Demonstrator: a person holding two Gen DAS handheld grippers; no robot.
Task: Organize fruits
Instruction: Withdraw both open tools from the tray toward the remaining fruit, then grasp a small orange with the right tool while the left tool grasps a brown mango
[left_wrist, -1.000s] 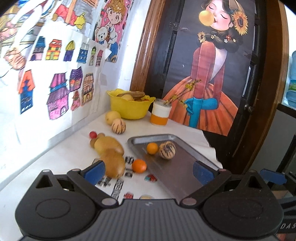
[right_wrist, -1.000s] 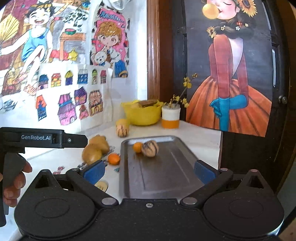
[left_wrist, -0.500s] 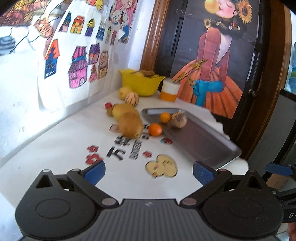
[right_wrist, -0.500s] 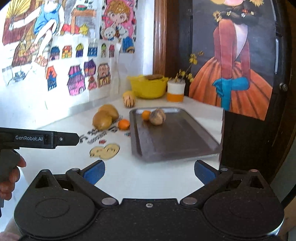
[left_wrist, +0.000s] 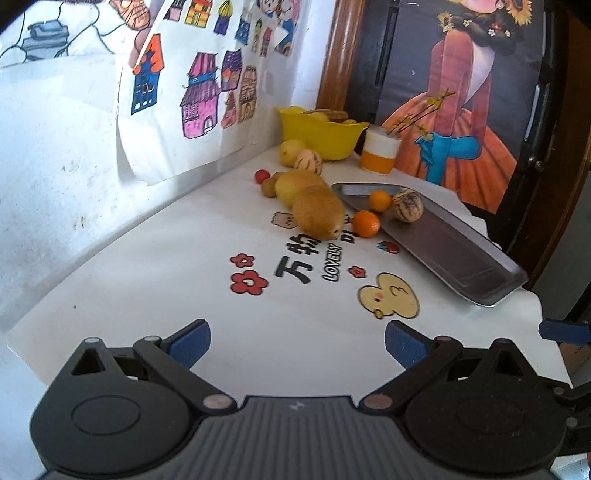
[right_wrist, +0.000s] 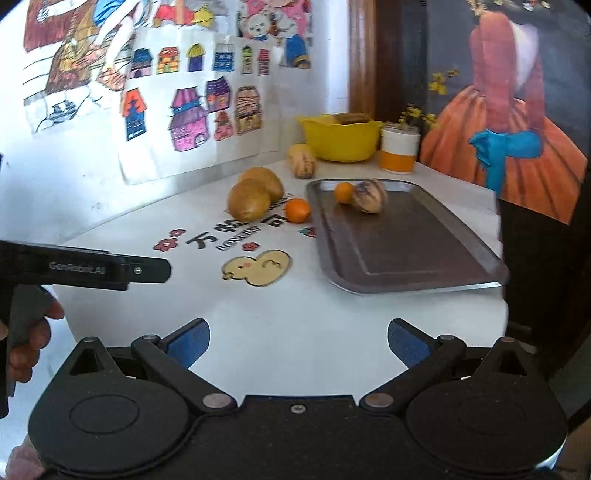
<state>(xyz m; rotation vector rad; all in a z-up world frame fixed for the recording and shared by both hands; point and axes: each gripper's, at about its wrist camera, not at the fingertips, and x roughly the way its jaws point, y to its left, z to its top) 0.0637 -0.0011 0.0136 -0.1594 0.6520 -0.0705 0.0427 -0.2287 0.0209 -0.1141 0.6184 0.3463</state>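
Only a small orange (right_wrist: 344, 192) and a striped melon (right_wrist: 369, 195) sat on the tray (right_wrist: 424, 266); other fruit waited on the bench (left_wrist: 184, 295). Both claws, left (left_wrist: 297, 345) and right (right_wrist: 298, 345), were spread, empty.

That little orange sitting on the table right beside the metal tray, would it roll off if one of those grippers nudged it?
Probably. The small orange looks round and smooth and rests on flat tablecloth, so a nudge would likely roll it. The metal tray rim beside it might stop it that way. It looks firm enough to pinch.
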